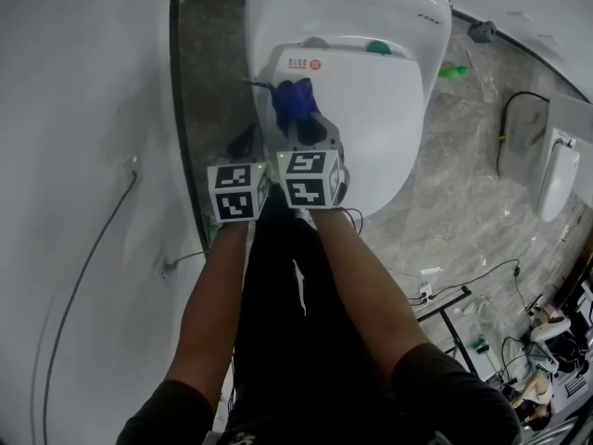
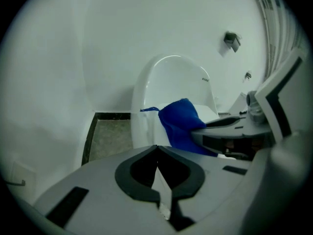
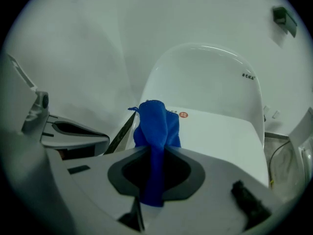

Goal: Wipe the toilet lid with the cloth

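Note:
The white toilet lid (image 1: 380,128) lies closed under the tank (image 1: 352,7). A blue cloth (image 1: 295,100) bunches over the lid's left rear part, and my right gripper (image 1: 298,123) is shut on it. In the right gripper view the cloth (image 3: 155,126) runs up between the jaws of the right gripper (image 3: 155,148) and flops over the lid (image 3: 225,141). My left gripper (image 1: 246,148) is just left of the right one, beside the lid's left edge. In its own view the left gripper (image 2: 156,148) is shut with nothing in it, and the cloth (image 2: 178,124) hangs ahead to the right.
A white wall (image 1: 83,109) runs along the left, with a dark strip of floor (image 1: 204,82) between it and the toilet. On the marble floor (image 1: 463,202) to the right are cables, a green object (image 1: 452,70) and another white fixture (image 1: 556,170).

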`<state>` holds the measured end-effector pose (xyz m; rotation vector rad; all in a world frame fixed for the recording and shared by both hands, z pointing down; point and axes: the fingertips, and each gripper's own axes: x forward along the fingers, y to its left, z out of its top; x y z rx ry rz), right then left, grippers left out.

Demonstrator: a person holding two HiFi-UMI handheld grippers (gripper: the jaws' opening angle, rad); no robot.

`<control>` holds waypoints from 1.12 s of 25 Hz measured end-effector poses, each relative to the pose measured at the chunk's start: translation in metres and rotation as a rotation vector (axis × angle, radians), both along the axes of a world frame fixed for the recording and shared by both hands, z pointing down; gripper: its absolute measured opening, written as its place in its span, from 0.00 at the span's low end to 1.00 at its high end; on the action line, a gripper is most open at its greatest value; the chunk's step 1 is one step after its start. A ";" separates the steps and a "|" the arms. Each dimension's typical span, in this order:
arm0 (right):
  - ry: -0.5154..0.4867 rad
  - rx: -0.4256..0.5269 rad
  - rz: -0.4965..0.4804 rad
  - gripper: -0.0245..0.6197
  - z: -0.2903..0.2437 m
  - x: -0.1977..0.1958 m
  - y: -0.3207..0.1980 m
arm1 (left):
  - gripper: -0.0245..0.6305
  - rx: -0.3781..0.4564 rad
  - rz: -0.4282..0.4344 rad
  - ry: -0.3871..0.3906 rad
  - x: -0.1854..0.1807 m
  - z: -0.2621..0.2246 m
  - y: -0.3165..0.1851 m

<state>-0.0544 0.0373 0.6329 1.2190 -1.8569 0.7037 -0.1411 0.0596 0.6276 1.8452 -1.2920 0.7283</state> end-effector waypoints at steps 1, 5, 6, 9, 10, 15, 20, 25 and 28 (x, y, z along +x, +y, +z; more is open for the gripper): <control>0.000 0.003 0.013 0.13 -0.001 0.007 0.000 | 0.05 0.001 0.028 -0.002 0.009 -0.001 0.001; 0.027 0.030 0.082 0.13 -0.004 0.047 -0.001 | 0.05 0.002 0.090 0.030 0.042 -0.003 0.001; 0.040 0.036 0.097 0.13 -0.004 0.059 -0.001 | 0.05 -0.005 0.082 0.053 0.050 -0.003 0.000; 0.089 0.054 0.127 0.13 -0.004 0.099 0.001 | 0.05 -0.037 0.032 0.139 0.075 -0.002 -0.003; 0.103 0.056 0.141 0.13 -0.004 0.113 0.003 | 0.05 -0.041 0.031 0.151 0.084 -0.003 -0.003; 0.183 0.070 0.207 0.13 -0.005 0.180 0.011 | 0.05 -0.033 0.086 0.191 0.132 -0.015 -0.002; 0.288 0.080 0.218 0.13 -0.002 0.228 0.016 | 0.05 -0.027 0.128 0.218 0.164 -0.021 0.006; 0.395 0.089 0.225 0.13 0.003 0.265 0.018 | 0.05 -0.012 0.178 0.222 0.177 -0.025 0.014; 0.423 0.073 0.223 0.13 0.005 0.275 0.017 | 0.05 0.002 0.161 0.213 0.162 -0.026 0.008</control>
